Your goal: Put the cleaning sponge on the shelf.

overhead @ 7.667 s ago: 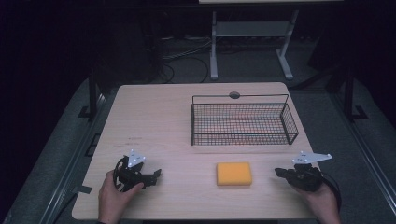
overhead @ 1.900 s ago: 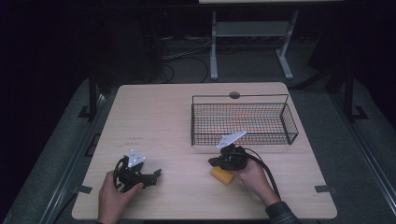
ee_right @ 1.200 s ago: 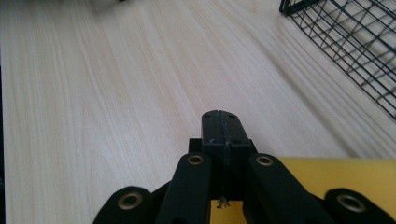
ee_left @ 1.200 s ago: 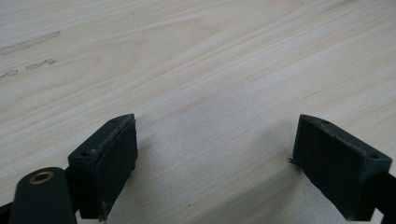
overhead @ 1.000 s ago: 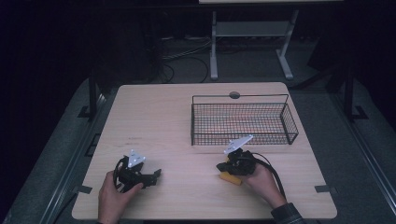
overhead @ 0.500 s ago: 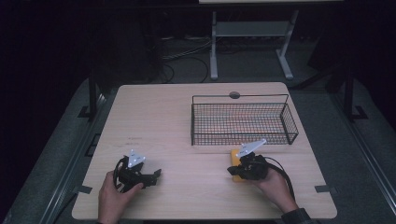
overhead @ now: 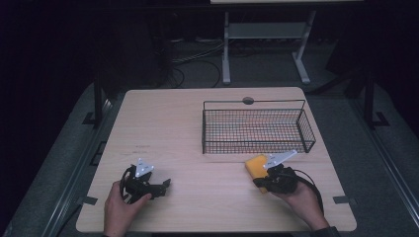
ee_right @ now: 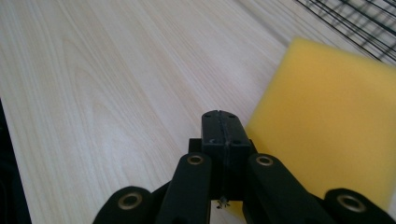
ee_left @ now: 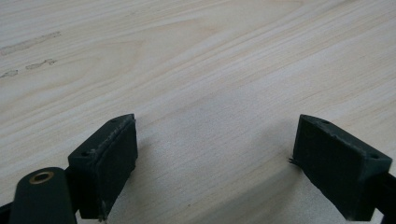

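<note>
Basket (overhead: 257, 131) holds nothing; yellow sponge (overhead: 258, 167) lies just outside it.

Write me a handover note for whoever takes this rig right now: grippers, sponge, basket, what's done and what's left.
Left gripper: open, nothing between the jaws, resting low over the table at its near left.
Right gripper: shut, pads meeting with nothing between them; the yellow sponge lies right beside its jaws, not gripped.
Sponge: flat on the table, just in front of the wire basket, outside it.
Basket: upright at the far right of the table, nothing in it.
Done: sponge sits close to the basket's near wall.
Left: probably open the right jaws, grip the sponge, lift it over the wall and release inside.
</note>
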Action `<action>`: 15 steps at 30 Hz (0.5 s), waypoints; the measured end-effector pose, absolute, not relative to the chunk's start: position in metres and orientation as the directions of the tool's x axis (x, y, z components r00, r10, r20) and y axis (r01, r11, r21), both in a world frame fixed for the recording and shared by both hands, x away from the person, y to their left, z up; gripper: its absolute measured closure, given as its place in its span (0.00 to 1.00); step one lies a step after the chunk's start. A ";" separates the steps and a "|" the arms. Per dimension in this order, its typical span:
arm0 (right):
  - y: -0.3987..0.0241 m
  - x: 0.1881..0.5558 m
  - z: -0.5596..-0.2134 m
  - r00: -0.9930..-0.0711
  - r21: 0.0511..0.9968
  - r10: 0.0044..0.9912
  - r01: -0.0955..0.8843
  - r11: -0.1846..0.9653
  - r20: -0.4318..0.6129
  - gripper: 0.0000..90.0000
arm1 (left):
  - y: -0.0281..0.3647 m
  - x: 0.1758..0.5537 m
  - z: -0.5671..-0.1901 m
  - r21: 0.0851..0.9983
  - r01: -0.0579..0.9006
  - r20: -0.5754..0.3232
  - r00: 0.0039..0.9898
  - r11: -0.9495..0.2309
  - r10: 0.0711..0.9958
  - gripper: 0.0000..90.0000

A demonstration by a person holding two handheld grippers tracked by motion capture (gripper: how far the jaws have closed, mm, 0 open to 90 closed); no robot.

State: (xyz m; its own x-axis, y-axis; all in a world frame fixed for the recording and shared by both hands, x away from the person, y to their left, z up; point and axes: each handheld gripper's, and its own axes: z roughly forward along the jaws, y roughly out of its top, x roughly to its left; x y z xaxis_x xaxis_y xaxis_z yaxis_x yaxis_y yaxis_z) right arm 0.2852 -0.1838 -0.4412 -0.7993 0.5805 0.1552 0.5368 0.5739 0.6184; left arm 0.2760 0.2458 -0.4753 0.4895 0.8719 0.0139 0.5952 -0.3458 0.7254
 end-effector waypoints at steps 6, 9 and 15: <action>-0.196 0.285 -0.441 -0.788 0.615 0.597 0.549 0.566 0.153 1.00 | 0.246 0.276 -0.475 0.725 0.595 0.015 0.490 -0.347 0.872 0.15; -0.203 0.284 -0.441 -0.780 0.612 0.608 0.557 0.562 0.151 0.99 | 0.246 0.276 -0.475 0.724 0.595 0.015 0.490 -0.348 0.871 0.15; -0.216 0.283 -0.441 -0.765 0.605 0.627 0.571 0.555 0.147 0.99 | 0.246 0.276 -0.475 0.726 0.594 0.015 0.488 -0.345 0.872 0.15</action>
State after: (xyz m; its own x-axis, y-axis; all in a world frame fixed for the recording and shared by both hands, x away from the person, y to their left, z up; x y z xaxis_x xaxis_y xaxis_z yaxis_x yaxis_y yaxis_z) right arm 0.2828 -0.2162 -0.4410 -0.7649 0.6272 0.1466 0.5711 0.5551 0.6047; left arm 0.2761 0.2457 -0.4754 0.4885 0.8725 0.0149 0.5943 -0.3451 0.7265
